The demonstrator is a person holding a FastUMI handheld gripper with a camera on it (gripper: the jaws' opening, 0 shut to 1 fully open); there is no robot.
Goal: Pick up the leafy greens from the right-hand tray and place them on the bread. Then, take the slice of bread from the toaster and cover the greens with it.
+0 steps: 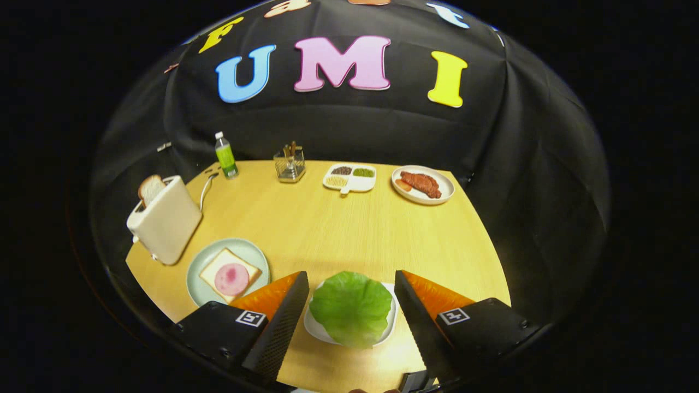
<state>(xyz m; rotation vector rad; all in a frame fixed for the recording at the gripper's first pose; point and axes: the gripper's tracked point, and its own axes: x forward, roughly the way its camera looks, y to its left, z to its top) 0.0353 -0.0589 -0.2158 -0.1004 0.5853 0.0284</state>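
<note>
A green lettuce leaf (pixel 351 307) lies on a small white tray (pixel 313 326) on the wooden table, right between my two fingers. My gripper (pixel 352 281) is open, its fingers standing on either side of the leaf without touching it. To the left, a pale green plate (pixel 205 273) holds a slice of bread (pixel 218 265) topped with a round pink slice of ham (pixel 231 279). Farther left stands a cream toaster (pixel 165 219) with a slice of bread (pixel 150 188) sticking out of its slot.
Along the table's far side are a green bottle (pixel 225 156), a wire holder with utensils (pixel 290 162), a white divided dish of grains (pixel 349 177) and a plate with meat (pixel 422 184). The toaster's cord (pixel 205 188) runs toward the bottle.
</note>
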